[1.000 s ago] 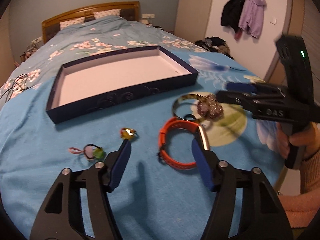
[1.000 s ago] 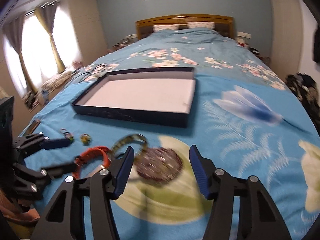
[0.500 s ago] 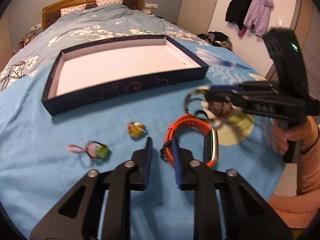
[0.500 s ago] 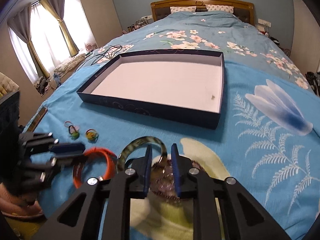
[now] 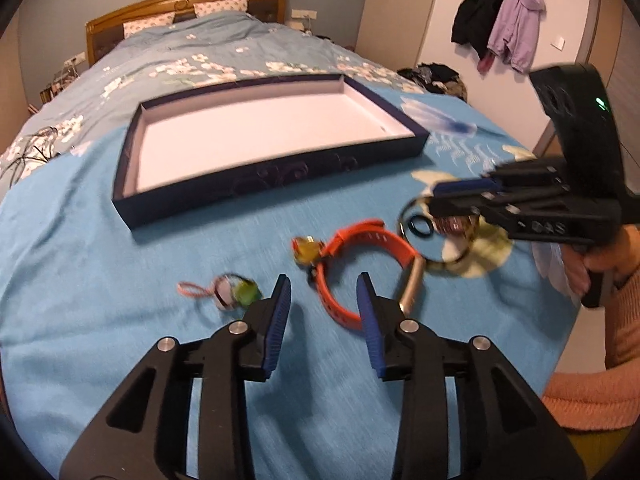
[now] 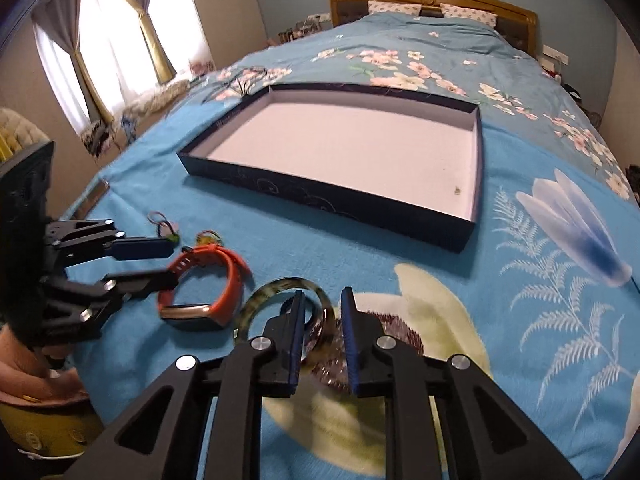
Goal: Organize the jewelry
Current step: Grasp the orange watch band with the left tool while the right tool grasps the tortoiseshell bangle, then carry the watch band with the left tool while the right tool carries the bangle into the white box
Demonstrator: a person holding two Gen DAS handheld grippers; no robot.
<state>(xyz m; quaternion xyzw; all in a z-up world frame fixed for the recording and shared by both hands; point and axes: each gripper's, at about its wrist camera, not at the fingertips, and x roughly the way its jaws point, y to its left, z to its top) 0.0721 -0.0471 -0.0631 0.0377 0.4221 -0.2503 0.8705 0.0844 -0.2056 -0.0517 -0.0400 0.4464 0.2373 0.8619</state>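
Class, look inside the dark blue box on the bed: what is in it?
The dark blue box holds no jewelry; only its pale floor shows, with one tiny speck near a corner. The near wall hides the strip of floor right behind it.

Hair ties (image 5: 236,294) motion-blurred; sparkly piece (image 6: 340,364) half hidden behind claw.

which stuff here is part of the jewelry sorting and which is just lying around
Part of the job:
- orange band
- tortoiseshell bangle
- sparkly round piece
- yellow ring
- pink loop charm
- navy tray
- left tool, opening
- right tool

Just lying about:
- coats
- cables
- pillows
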